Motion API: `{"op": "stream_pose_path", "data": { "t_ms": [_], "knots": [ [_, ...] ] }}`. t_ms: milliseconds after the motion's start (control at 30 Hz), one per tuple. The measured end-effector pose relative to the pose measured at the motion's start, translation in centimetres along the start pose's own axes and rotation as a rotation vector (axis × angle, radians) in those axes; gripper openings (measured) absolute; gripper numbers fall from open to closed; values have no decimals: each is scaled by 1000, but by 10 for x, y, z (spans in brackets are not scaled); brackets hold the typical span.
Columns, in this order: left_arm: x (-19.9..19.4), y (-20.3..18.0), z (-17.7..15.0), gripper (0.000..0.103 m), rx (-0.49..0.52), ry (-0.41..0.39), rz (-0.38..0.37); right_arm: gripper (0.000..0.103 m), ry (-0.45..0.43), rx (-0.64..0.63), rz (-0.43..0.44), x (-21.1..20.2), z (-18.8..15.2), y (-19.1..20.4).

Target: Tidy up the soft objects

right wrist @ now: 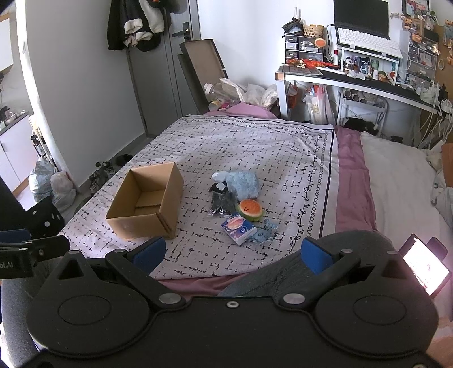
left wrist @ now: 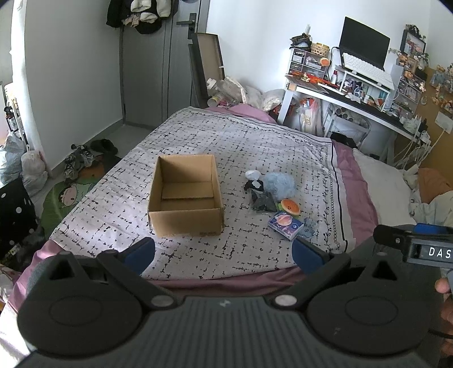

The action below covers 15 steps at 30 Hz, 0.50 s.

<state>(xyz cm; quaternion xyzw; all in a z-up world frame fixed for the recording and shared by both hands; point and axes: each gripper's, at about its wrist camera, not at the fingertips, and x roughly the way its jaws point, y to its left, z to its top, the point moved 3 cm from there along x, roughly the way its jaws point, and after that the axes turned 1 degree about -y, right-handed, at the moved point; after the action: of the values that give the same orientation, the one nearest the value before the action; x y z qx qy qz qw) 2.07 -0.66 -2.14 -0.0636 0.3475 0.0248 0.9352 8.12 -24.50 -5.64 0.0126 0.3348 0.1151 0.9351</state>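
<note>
In the left wrist view the left gripper fills the lower part of the frame, its two blue-padded fingers spread wide apart with nothing between them, above the near edge of the bed. In the right wrist view the right gripper is the same: the fingers are far apart and they hold nothing. A white patterned blanket covers the bed, and on it, in the middle of the left wrist frame, stands an open cardboard box with its flaps down inside; I see only bare cardboard in it. To the right of the box, apart from it, lies a small group of soft objects close together. At the far end is a fluffy light blue plush, and touching its left side is a small black and white toy. Just below them lies a dark item in a clear bag. Beside that, lower right, is an orange round toy with a green edge, and in front of it a small blue and white packet, which lies partly over a pale blue flat thing. In the upper right of both frames a cluttered surface carries a monitor and a white keyboard. At the lower right edge of the right wrist frame a lit phone lies on the bed.
</note>
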Motion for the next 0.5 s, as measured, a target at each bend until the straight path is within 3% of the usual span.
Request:
{"op": "stream_pose_path", "data": {
  "t_ms": [500],
  "knots": [
    [-1, 3, 1, 102, -6, -2, -3, 103, 2, -1, -1, 0, 0, 1]
  ]
}}
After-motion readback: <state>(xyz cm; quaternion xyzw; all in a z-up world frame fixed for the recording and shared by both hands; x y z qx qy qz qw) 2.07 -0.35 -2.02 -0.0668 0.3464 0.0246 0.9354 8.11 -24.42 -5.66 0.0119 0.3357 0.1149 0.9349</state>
